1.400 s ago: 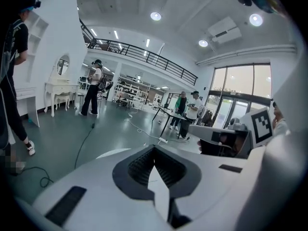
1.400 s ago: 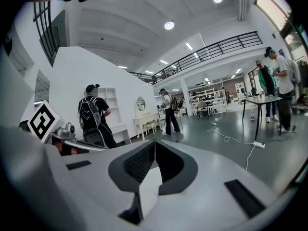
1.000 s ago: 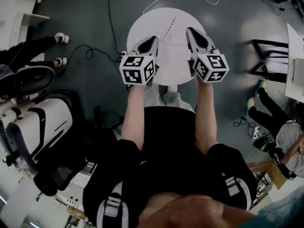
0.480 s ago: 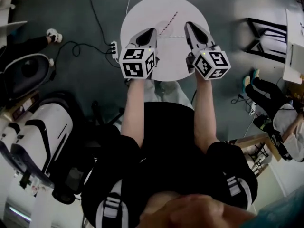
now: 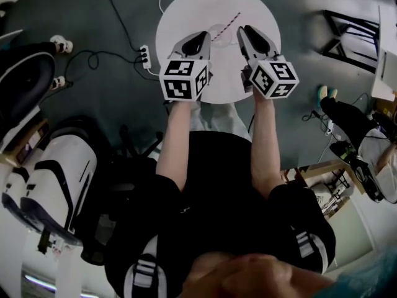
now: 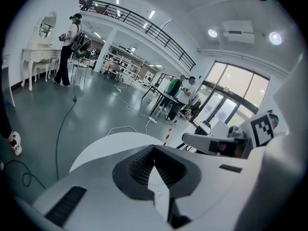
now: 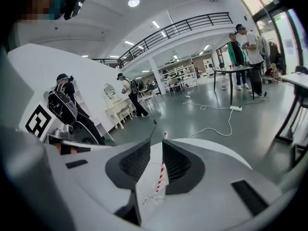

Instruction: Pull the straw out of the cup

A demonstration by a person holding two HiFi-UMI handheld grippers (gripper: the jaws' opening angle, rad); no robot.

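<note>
A red-and-white striped straw point(image 5: 227, 26) leans in a clear cup point(image 5: 217, 33) on the round white table point(image 5: 186, 11). My left gripper point(image 5: 201, 37) hovers just left of the cup, its jaws meeting at the tips point(image 6: 154, 148); the straw point(image 6: 167, 135) shows to the right of them. My right gripper point(image 5: 244, 31) is just right of the cup, its jaws a little apart point(image 7: 155, 146). Through that gap I see the straw point(image 7: 160, 176) and the cup point(image 7: 151, 192) ahead, neither of them touched by the pads.
A power strip point(image 5: 144, 54) and cables lie on the grey floor left of the table. A black frame point(image 5: 350, 33) stands to the right. Seated people's legs point(image 5: 37, 54) are at the left, and other people stand far off point(image 7: 243, 52).
The head view has swung, so the table sits higher and more central. Both grippers stay over the table's near half, and the right one now points more towards the straw.
</note>
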